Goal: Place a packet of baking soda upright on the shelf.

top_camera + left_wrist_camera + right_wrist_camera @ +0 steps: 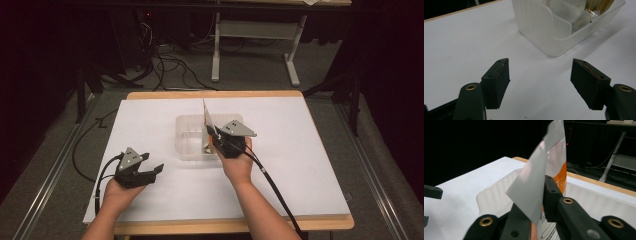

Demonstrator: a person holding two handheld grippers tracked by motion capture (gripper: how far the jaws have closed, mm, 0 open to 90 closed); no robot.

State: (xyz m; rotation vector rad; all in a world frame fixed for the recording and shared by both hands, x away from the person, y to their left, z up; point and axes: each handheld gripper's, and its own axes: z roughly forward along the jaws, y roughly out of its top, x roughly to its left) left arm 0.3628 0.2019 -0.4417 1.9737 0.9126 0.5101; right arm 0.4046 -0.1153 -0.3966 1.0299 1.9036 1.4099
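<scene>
Standing on end in my right gripper [541, 202], the packet [549, 167] is a flat, silvery sachet with an orange band and small print on its lower face; its long axis runs near vertical, top edge pointing up and slightly away from me, lower end dipping into the clear plastic tray [187, 131]; jaws pinched tight across the lower half of the sachet, one each side of its flat face; high view puts this right gripper [220, 137] at the tray's right-hand near corner, sachet [207, 116] rising above the rim; a gold-foil item [599, 6] lies inside the tray, exact kind unclear; my left gripper [540, 82] sits well to the left of the tray, low over the white table cover [300, 150], jaws spread wide, nothing between them; tray wall lies ahead and to the right of those open jaws; judgement: right hand is the nearer by far, already holding; any lowering or release follows the sachet's upright axis straight down into the tray; left hand would need to travel right to steady the tray.
</scene>
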